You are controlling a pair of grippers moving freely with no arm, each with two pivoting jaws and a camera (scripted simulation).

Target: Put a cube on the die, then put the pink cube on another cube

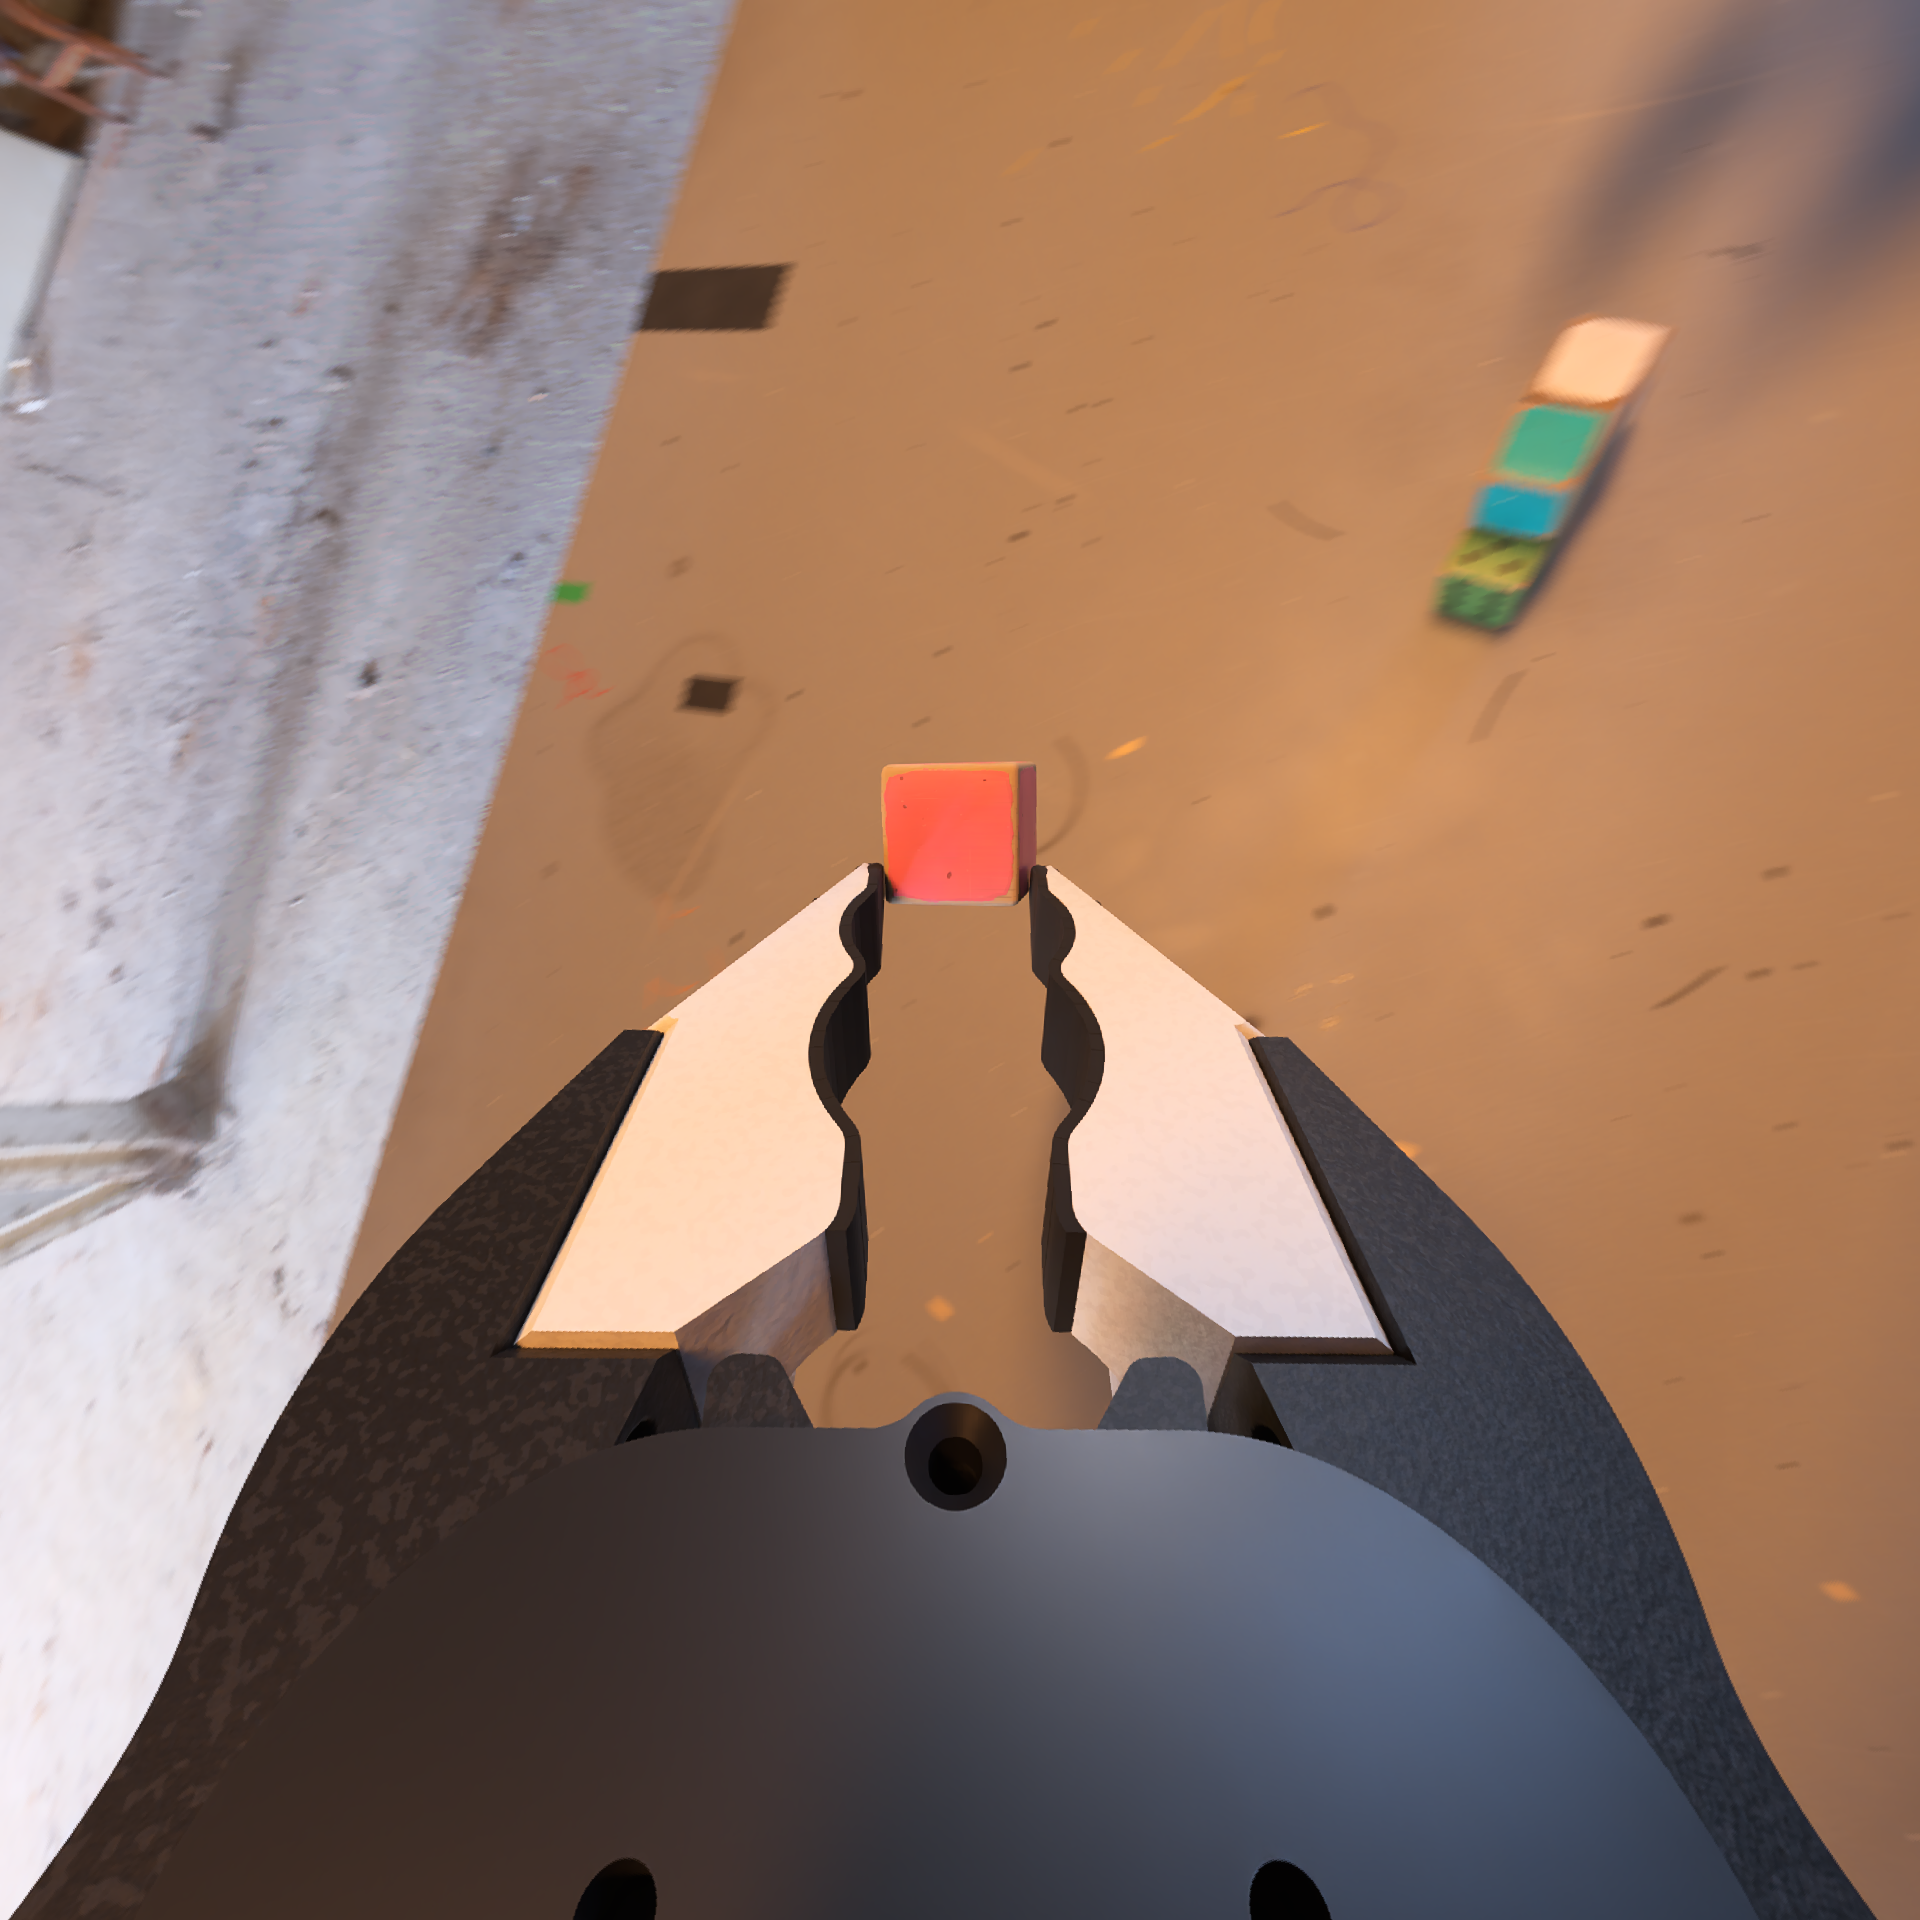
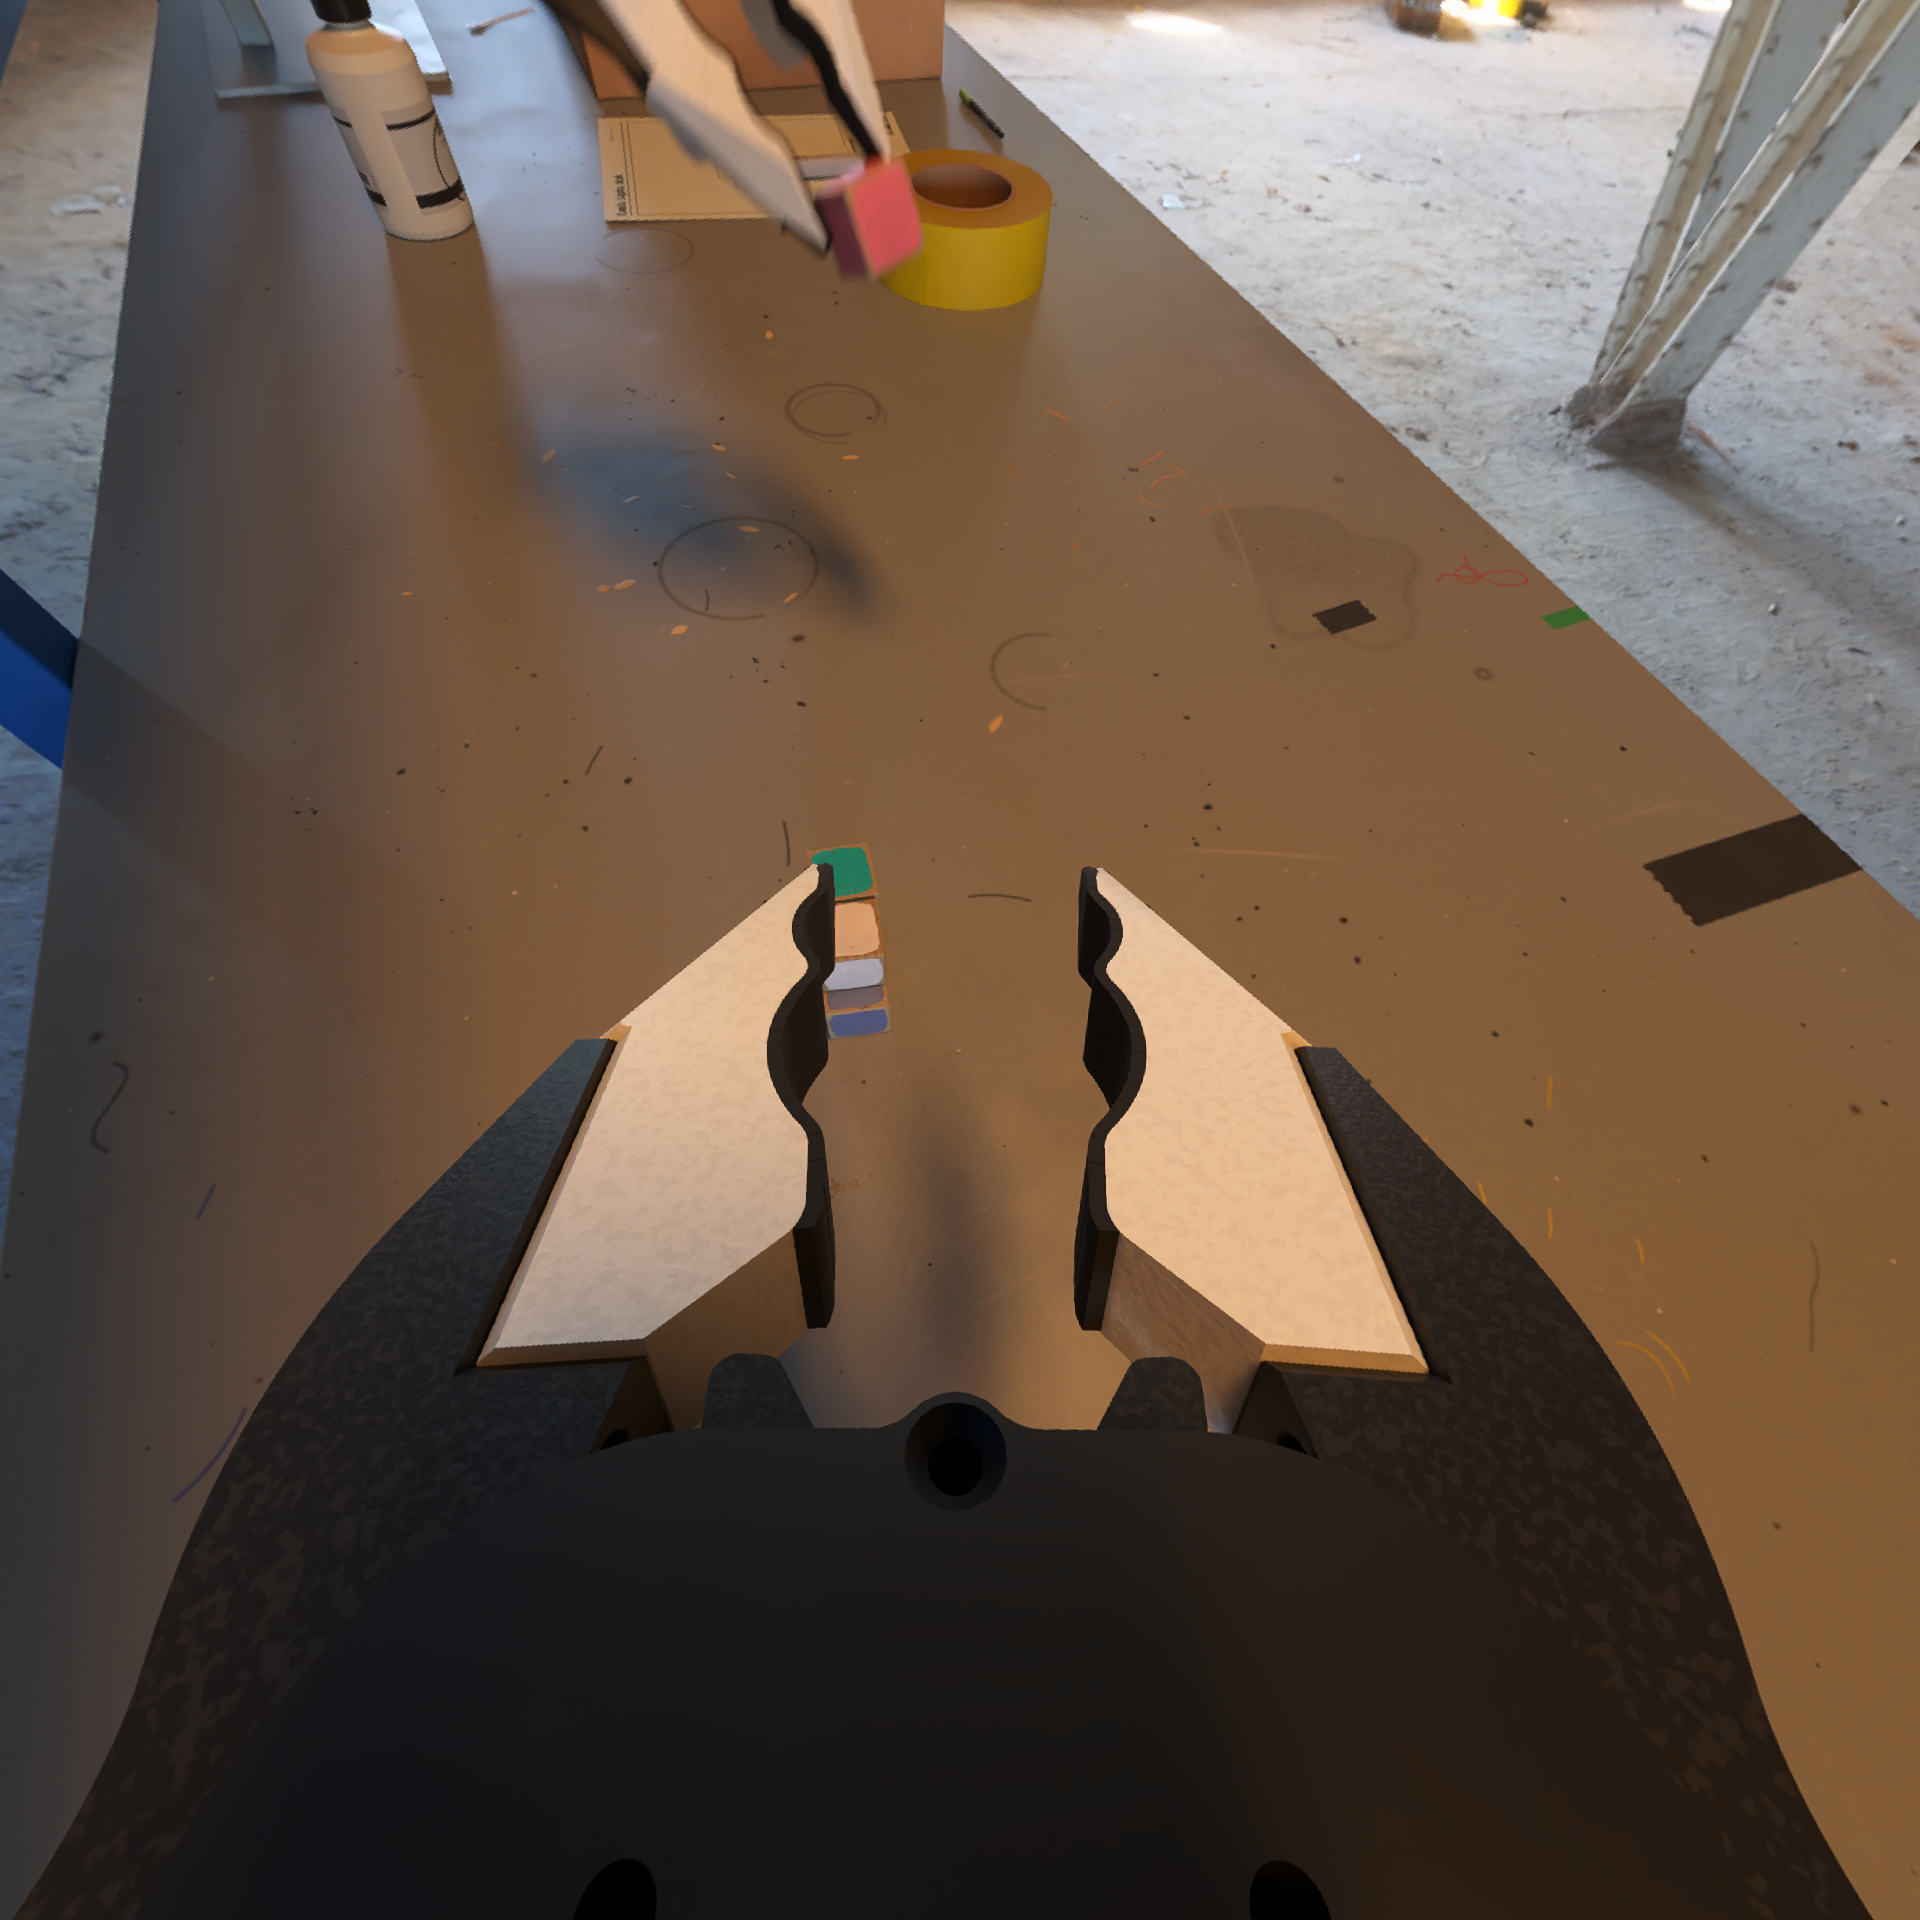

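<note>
My left gripper (image 1: 956,883) is shut on the pink cube (image 1: 951,831), pinched at its fingertips above the brown table (image 1: 1247,1039). It also shows in the right wrist view, where the left gripper (image 2: 831,197) holds the pink cube (image 2: 881,218) in the air at the far end. A small stack (image 1: 1538,478), a multicoloured cube on the die, stands to the far right in the left wrist view. My right gripper (image 2: 956,883) is open and empty, above the stack (image 2: 856,945), which shows just inside its left finger.
A yellow tape roll (image 2: 971,229), a white bottle (image 2: 390,135), a paper sheet (image 2: 675,182) and a cardboard box (image 2: 665,62) stand at the table's far end. Black tape patches (image 2: 1745,868) mark the right edge. White wooden legs (image 2: 1745,208) stand on the concrete floor (image 1: 260,623).
</note>
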